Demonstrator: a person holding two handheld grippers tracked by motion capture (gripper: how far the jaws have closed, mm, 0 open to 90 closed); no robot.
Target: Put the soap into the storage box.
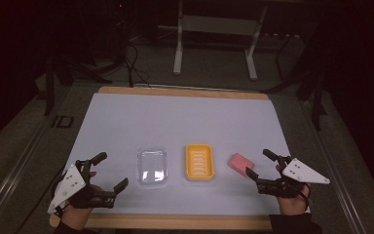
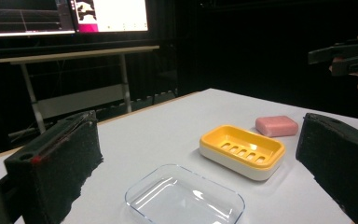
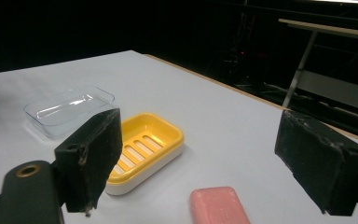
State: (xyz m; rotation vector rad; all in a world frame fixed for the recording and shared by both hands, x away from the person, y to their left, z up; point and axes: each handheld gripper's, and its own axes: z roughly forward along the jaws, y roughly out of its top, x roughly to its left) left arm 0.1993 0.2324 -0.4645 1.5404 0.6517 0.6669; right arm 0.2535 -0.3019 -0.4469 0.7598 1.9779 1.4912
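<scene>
On the white worktop (image 1: pixel 175 117), three things lie in a row toward the near edge: a clear plastic lid or tray (image 1: pixel 152 166) left of centre, a yellow soap dish (image 1: pixel 200 162) with a slotted floor and a white base at the middle, and a pink bar of soap (image 1: pixel 241 163) to the right. The clear tray and the yellow dish sit near each other but apart; the soap lies just beside the dish, also apart from it.

The left gripper (image 1: pixel 105 172) is near the near left corner of the worktop, held in a hand (image 1: pixel 78 207) that comes in over the near edge. Its fingers (image 2: pixel 58 161) are spread wide and released, with nothing between them. In the left gripper view they frame the clear tray (image 2: pixel 185 196), the yellow dish (image 2: pixel 242 150) and the soap (image 2: pixel 277 125) beyond it, touching none of them.

The right gripper (image 1: pixel 259 164) is near the near right corner, just beside the soap. Its fingers (image 3: pixel 93 156) are likewise wide apart and hold nothing. In the right gripper view the soap (image 3: pixel 218 205) lies low between them, clear of both pads, with the yellow dish (image 3: pixel 142 147) partly behind the left-hand finger and the clear tray (image 3: pixel 67 109) farther off.

Beyond the far edge, a table frame (image 1: pixel 216 34) stands on a dark floor.
</scene>
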